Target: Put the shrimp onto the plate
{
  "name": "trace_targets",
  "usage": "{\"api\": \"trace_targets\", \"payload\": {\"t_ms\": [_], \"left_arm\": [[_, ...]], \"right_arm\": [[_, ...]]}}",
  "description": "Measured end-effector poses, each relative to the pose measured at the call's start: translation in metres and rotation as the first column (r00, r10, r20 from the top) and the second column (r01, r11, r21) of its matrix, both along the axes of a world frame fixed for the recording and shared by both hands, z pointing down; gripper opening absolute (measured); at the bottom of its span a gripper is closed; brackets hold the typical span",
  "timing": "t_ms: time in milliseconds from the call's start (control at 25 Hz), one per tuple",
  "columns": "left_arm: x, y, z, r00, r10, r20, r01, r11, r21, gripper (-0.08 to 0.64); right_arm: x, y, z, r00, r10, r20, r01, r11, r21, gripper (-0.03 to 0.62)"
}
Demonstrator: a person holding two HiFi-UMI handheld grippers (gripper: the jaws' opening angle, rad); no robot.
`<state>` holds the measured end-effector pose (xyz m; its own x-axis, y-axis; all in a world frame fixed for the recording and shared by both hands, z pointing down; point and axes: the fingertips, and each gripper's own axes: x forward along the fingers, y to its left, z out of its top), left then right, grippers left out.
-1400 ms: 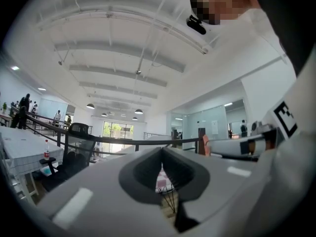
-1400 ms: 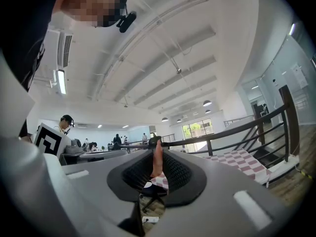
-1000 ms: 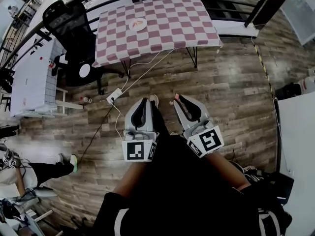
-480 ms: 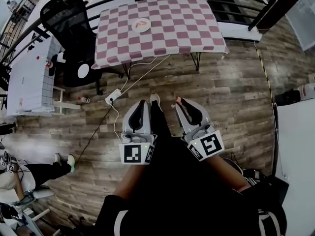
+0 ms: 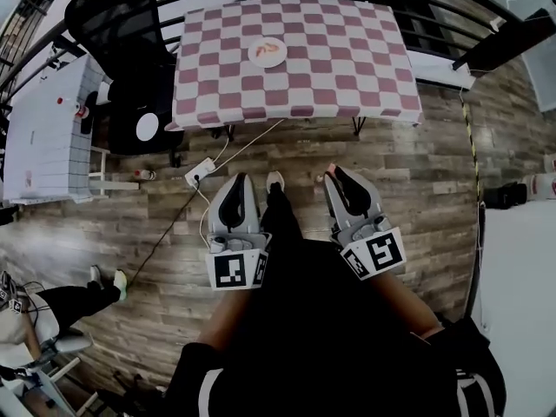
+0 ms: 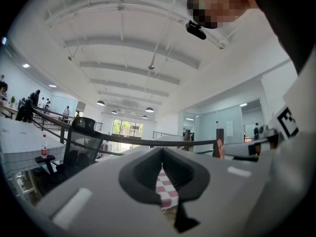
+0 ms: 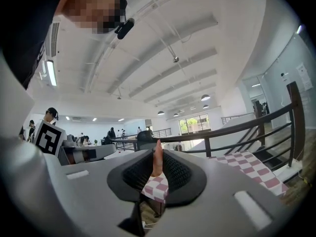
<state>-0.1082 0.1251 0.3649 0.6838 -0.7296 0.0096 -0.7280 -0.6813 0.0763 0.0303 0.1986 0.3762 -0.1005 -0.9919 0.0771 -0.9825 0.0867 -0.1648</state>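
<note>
The shrimp [image 7: 156,161] is not on the plate yet. It is pinched upright between the ribbed pads of your right gripper [image 5: 337,177], a thin pink-orange sliver whose tip pokes out past the jaw ends. In the head view it hangs over the wooden floor [image 5: 417,181], on your side of the checkered table [image 5: 347,68] and well short of its near edge.

Your left gripper [image 5: 235,181] is level with the right one and equally far from the table. Its jaws are drawn together with nothing between them; only a narrow strip of the checkered cloth shows through the slot.

The plate [image 5: 253,56] sits on the table towards the far side and a little left of its middle. An orange-pink piece [image 5: 269,50] already lies on it. It looks like another shrimp, though it is too small to be sure.

By my reading the pick is done and the carry is under way. What is left is for you to close the gap to the table, reach across the cloth to the plate, lower the shrimp onto it and release. The table holds nothing else between its near edge and the plate, so that reach looks unobstructed.
</note>
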Motion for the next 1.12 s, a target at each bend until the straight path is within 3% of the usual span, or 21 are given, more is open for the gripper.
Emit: {"api": "trace_targets", "payload": {"t_ms": [640, 920, 1120], "left_arm": [[0.053, -0.232, 0.001, 0.997, 0.077, -0.018, -0.078, 0.996, -0.037, 0.009], [0.045, -0.289, 0.018, 0.999, 0.044, -0.025, -0.045, 0.997, -0.068, 0.009], [0.034, -0.301, 0.027, 1.0, 0.011, -0.016, -0.013, 0.997, -0.076, 0.009]], "right_arm": [[0.048, -0.224, 0.004, 0.999, 0.033, -0.004, -0.034, 0.994, -0.103, 0.058], [0.056, -0.27, 0.012, 0.997, 0.071, -0.019, -0.073, 0.987, -0.14, 0.057], [0.046, -0.287, 0.024, 0.999, 0.026, -0.02, -0.029, 0.985, -0.17, 0.058]]}}
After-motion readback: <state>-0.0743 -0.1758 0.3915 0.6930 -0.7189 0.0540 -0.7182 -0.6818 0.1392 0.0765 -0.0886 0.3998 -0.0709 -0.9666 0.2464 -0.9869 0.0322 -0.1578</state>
